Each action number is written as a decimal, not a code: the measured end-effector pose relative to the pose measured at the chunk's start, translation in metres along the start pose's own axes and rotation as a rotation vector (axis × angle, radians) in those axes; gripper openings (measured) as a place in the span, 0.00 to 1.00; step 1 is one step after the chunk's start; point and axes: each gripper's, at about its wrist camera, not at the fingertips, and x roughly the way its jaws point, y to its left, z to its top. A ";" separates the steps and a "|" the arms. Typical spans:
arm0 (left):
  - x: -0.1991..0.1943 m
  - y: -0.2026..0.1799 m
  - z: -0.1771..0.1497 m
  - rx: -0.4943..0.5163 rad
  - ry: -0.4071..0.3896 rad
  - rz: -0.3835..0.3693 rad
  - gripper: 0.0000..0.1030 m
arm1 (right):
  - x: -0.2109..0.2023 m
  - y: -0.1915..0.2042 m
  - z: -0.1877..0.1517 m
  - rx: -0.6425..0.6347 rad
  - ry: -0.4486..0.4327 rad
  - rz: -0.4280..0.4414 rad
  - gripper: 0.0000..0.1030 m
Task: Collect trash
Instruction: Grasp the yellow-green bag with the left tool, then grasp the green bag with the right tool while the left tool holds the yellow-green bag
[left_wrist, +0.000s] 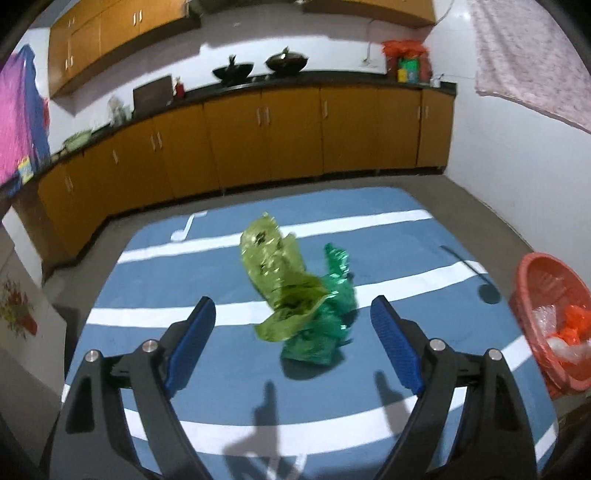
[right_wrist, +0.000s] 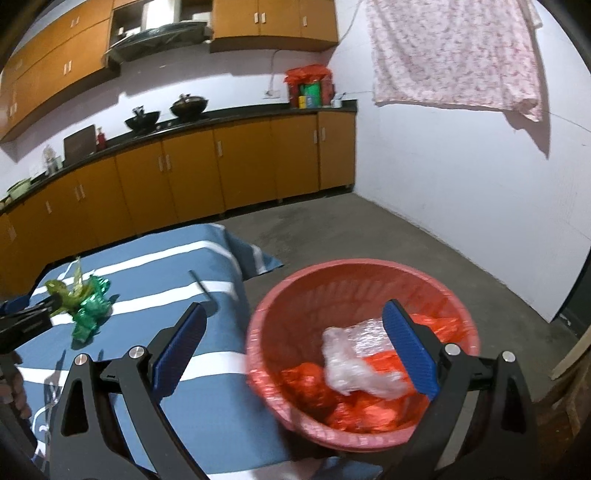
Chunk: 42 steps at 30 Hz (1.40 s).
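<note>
Left tool (left_wrist: 293, 317) spread wide, blue pads apart, hovering over blue white-striped cloth-covered worktop (left_wrist: 388, 266). Crumpled yellow-green plastic wrapper (left_wrist: 275, 266) and crumpled dark green foil wrapper (left_wrist: 325, 325) lie touching near worktop middle, just ahead of the spread fingers, not gripped. Right tool (right_wrist: 295, 343) also spread, holding nothing, poised above round red plastic basket (right_wrist: 354, 280) beside worktop's right edge. Inside basket: clear crinkled plastic wrap (right_wrist: 354, 362) atop red plastic bags (right_wrist: 314, 384).
</note>
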 end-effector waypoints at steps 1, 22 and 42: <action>0.004 0.002 0.001 -0.007 0.008 -0.002 0.78 | 0.002 0.007 0.000 -0.012 0.006 0.009 0.93; 0.036 0.091 -0.006 -0.060 0.050 -0.050 0.05 | 0.030 0.139 -0.016 -0.174 0.097 0.223 0.83; 0.021 0.184 -0.032 -0.112 0.030 -0.034 0.05 | 0.091 0.265 -0.038 -0.165 0.295 0.183 0.53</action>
